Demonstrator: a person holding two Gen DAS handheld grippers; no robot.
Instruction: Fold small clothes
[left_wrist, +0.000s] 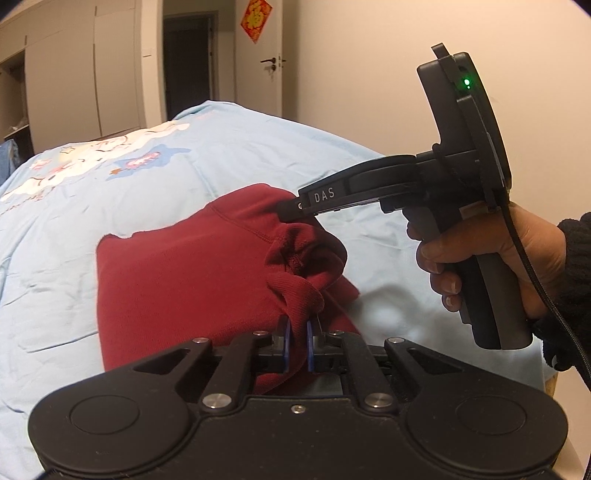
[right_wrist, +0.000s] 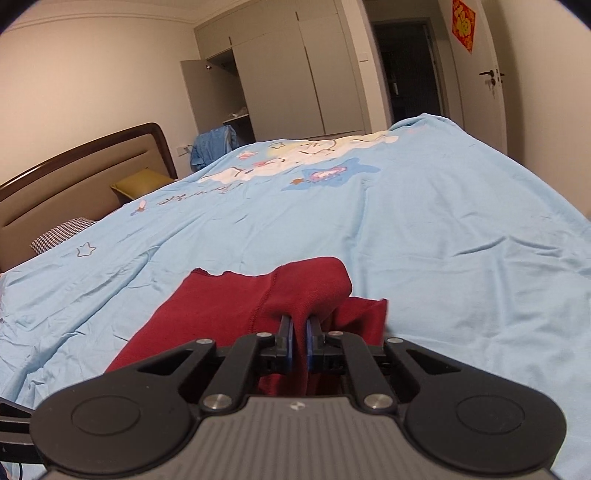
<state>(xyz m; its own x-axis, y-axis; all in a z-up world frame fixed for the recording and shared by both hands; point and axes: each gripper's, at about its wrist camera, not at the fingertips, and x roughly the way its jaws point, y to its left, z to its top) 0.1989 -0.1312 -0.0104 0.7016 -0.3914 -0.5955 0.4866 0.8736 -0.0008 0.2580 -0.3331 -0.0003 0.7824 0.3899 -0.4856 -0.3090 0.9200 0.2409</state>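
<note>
A small dark red garment (left_wrist: 177, 280) lies on the light blue bedspread (left_wrist: 110, 192). My left gripper (left_wrist: 298, 325) is shut on a bunched near edge of the garment. My right gripper (left_wrist: 286, 212) comes in from the right in the left wrist view and is shut on the garment's far right edge, lifting a fold. In the right wrist view the right gripper (right_wrist: 299, 325) pinches the red garment (right_wrist: 221, 310) between its blue pads (right_wrist: 288, 343), with the cloth folded over the tips.
The bedspread (right_wrist: 406, 229) carries a cartoon print (right_wrist: 295, 162). A headboard (right_wrist: 74, 177) and pillows (right_wrist: 140, 182) are at the left. A wardrobe (right_wrist: 288, 74), a dark doorway (right_wrist: 406, 70) and a white door (right_wrist: 484, 74) stand behind.
</note>
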